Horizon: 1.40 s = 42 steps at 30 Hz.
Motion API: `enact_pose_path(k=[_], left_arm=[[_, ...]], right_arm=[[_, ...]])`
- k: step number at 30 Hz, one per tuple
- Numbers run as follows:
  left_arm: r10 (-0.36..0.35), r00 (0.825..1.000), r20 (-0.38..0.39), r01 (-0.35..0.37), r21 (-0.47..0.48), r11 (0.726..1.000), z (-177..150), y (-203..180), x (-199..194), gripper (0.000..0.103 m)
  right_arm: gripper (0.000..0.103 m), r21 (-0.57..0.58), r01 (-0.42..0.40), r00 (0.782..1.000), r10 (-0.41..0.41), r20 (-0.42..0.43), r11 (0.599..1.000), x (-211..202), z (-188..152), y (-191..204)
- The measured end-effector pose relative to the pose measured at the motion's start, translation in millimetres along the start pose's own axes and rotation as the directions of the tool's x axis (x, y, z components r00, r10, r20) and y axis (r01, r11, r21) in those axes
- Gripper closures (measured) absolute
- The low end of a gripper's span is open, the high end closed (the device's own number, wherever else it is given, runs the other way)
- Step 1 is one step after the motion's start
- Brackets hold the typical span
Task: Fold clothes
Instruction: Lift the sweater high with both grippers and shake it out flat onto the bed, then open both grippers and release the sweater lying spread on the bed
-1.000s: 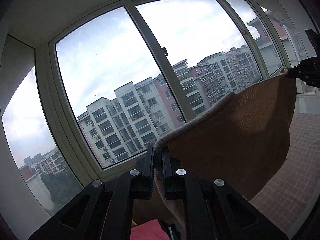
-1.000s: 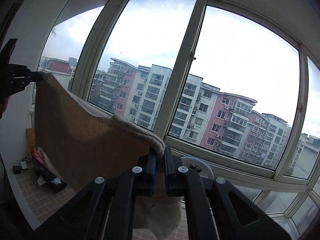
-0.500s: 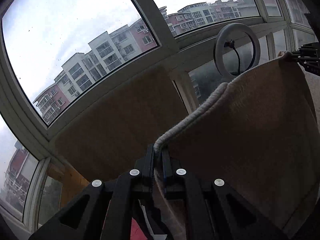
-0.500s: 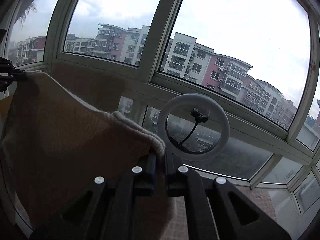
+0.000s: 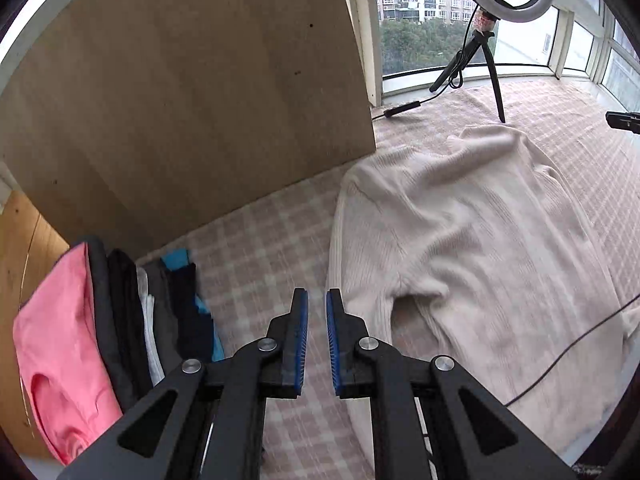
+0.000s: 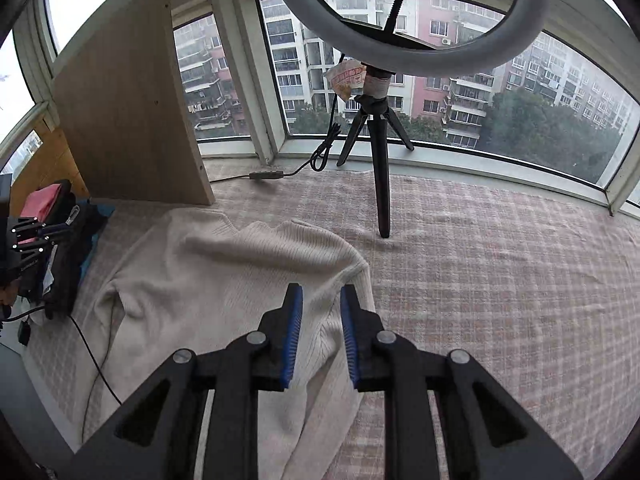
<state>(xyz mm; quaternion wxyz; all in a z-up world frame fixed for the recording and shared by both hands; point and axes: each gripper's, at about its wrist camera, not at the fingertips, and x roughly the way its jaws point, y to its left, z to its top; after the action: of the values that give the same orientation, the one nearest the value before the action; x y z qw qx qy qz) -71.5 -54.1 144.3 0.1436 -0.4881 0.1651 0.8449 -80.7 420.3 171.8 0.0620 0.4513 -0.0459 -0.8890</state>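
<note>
Left gripper (image 5: 317,300): jaws parted by a narrow gap, nothing between them, poised over the checked cover (image 5: 256,248). Right gripper (image 6: 321,296): jaws spread wider, empty, poised above the shoulder area of the cream ribbed sweater (image 6: 224,280).

The sweater lies spread on the cover, just right of the left gripper and directly beneath the right one, hem nearest, collar farthest. It is wrinkled, with loose ridges across the body, and a sleeve runs along its left edge.

Judged step: flatten and square the garment for folding. To do it well, pinch only the knit, not the cover beneath; take matching points on each side so the fold line runs straight. Keep clear of the black cable (image 5: 576,344) crossing the hem.

No container is visible. Left of the left gripper stands a stack of clothes (image 5: 120,320), pink outermost. Beyond the sweater stand a wooden panel (image 6: 132,112) and a ring light tripod (image 6: 380,160).
</note>
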Motion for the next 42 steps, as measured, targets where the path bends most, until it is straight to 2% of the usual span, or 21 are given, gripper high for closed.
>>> enact_pose_path(k=[5, 6, 10, 13, 16, 20, 21, 22, 25, 28, 30, 31, 32, 33, 34, 35, 37, 39, 40, 41, 42], left_arm=[[-0.142, 0.984, -0.108, 0.125, -0.152, 0.980, -89, 6, 13, 0.083], [-0.140, 0.981, -0.138, 0.117, -0.162, 0.980, -105, 0, 19, 0.082], [-0.187, 0.965, -0.183, 0.142, -0.231, 0.963, -147, -23, 39, 0.080], [-0.212, 0.959, -0.186, 0.162, -0.253, 0.954, -161, -40, 46, 0.080], [-0.241, 0.949, -0.202, 0.182, -0.271, 0.945, -168, -53, 53, 0.080], [-0.193, 0.961, -0.196, 0.144, -0.239, 0.960, -166, -65, 50, 0.081], [-0.192, 0.963, -0.191, 0.146, -0.232, 0.962, -166, -68, 49, 0.089], [-0.191, 0.964, -0.185, 0.148, -0.226, 0.963, -166, -70, 48, 0.103], [-0.175, 0.967, -0.183, 0.127, -0.246, 0.961, -168, -69, 41, 0.103], [-0.134, 0.981, -0.140, 0.092, -0.270, 0.958, -168, -55, 18, 0.103], [-0.040, 0.992, -0.119, 0.006, -0.271, 0.963, -167, -39, 0, 0.103], [-0.049, 0.992, -0.113, 0.015, -0.286, 0.958, -168, -32, -5, 0.103], [-0.061, 0.992, -0.108, 0.026, -0.302, 0.953, -169, -24, -10, 0.103], [-0.072, 0.992, -0.102, 0.037, -0.318, 0.947, -170, -16, -15, 0.103], [-0.104, 0.988, -0.110, 0.063, -0.331, 0.942, -174, -16, -15, 0.103], [-0.137, 0.984, -0.118, 0.089, -0.344, 0.935, -177, -15, -15, 0.101], [-0.164, 0.975, -0.148, 0.110, -0.318, 0.942, -187, -34, -8, 0.077], [-0.180, 0.968, -0.178, 0.126, -0.279, 0.952, -197, -56, -1, 0.063], [-0.179, 0.964, -0.195, 0.123, -0.266, 0.956, -201, -68, 2, 0.061], [-0.177, 0.961, -0.213, 0.121, -0.253, 0.960, -206, -79, 6, 0.061], [-0.175, 0.957, -0.230, 0.119, -0.240, 0.963, -210, -91, 9, 0.060]], right_arm=[[0.054, 0.028, -0.114, 0.991, 0.116, -0.066, 0.993, -59, -63, -23], [0.049, 0.034, -0.111, 0.990, 0.114, -0.086, 0.993, -63, -82, -23], [0.049, 0.109, -0.036, 0.987, 0.052, -0.149, 0.993, -53, -154, -17], [0.049, 0.208, -0.039, 0.977, 0.081, -0.197, 0.977, -27, -197, -11], [0.049, 0.213, -0.055, 0.968, 0.104, -0.227, 0.975, -10, -220, 4], [0.049, 0.127, -0.056, 0.950, 0.092, -0.299, 0.990, 1, -241, 26], [0.049, 0.098, -0.049, 0.945, 0.078, -0.317, 0.994, 1, -245, 30], [0.049, 0.073, -0.042, 0.942, 0.064, -0.330, 0.996, 1, -249, 32], [0.049, 0.011, -0.028, 0.933, 0.030, -0.358, 1.000, -2, -259, 35], [0.049, -0.051, -0.016, 0.923, -0.005, -0.384, 0.999, -4, -268, 38], [0.049, -0.077, -0.013, 0.919, -0.019, -0.394, 0.997, -6, -274, 38], [0.050, -0.073, -0.015, 0.919, -0.015, -0.393, 0.997, -8, -275, 36], [0.063, -0.061, -0.014, 0.920, -0.011, -0.392, 0.998, -9, -275, 33], [0.085, -0.045, -0.011, 0.921, -0.008, -0.390, 0.999, -9, -275, 30], [0.092, -0.029, -0.007, 0.921, -0.005, -0.389, 1.000, -10, -275, 26], [0.096, -0.013, -0.004, 0.922, -0.001, -0.387, 1.000, -11, -274, 23], [0.099, 0.007, 0.030, 0.933, -0.026, -0.360, 1.000, -19, -271, 15], [0.099, 0.021, 0.081, 0.950, -0.071, -0.303, 0.996, -38, -264, 1], [0.100, 0.037, 0.115, 0.959, -0.101, -0.266, 0.993, -50, -259, -9], [0.100, 0.079, 0.191, 0.958, -0.168, -0.232, 0.979, -64, -253, -25], [0.100, 0.135, 0.326, 0.932, -0.294, -0.210, 0.936, -77, -247, -45]])
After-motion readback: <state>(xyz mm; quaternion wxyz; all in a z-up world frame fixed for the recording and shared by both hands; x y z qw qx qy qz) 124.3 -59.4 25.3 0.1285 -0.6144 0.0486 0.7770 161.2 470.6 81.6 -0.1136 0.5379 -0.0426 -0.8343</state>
